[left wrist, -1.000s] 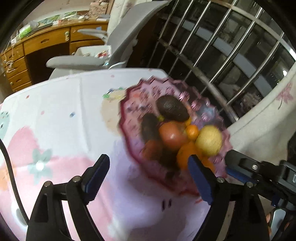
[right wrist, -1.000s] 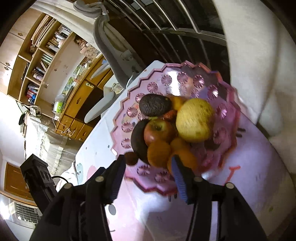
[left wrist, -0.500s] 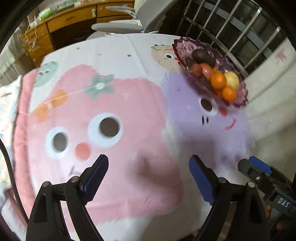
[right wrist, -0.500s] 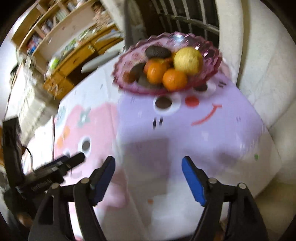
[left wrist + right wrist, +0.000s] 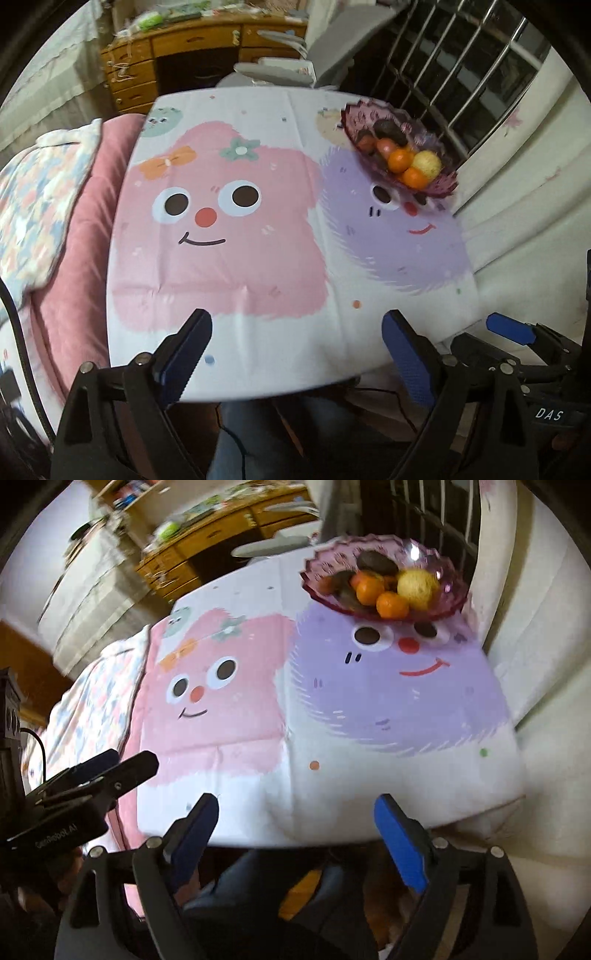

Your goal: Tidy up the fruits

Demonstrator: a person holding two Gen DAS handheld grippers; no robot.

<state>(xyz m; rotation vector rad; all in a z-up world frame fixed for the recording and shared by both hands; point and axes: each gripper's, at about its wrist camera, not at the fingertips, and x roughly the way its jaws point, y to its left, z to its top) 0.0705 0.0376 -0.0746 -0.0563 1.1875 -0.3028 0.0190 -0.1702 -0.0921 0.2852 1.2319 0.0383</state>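
I see a white tablecloth (image 5: 258, 332) printed with a pink fuzzy face, brown eyes, red nose, orange bow and green flower, and at its 3 o'clock a lilac face with a red smile. The bowl (image 5: 439, 181) at 1 o'clock is translucent pink-purple with a flower pattern. In it: two orange mandarins (image 5: 400, 160), a yellow fruit (image 5: 426, 164), a red apple (image 5: 384, 147), and a dark brown avocado (image 5: 388, 129). My left gripper (image 5: 295, 354) and right gripper (image 5: 295, 834) are black with blue pads. At 9 o'clock there is a dusty-pink bedspread (image 5: 74, 266) and a pastel checked quilt (image 5: 33, 192). At 12 o'clock sits an orange-brown wooden desk (image 5: 192, 40).
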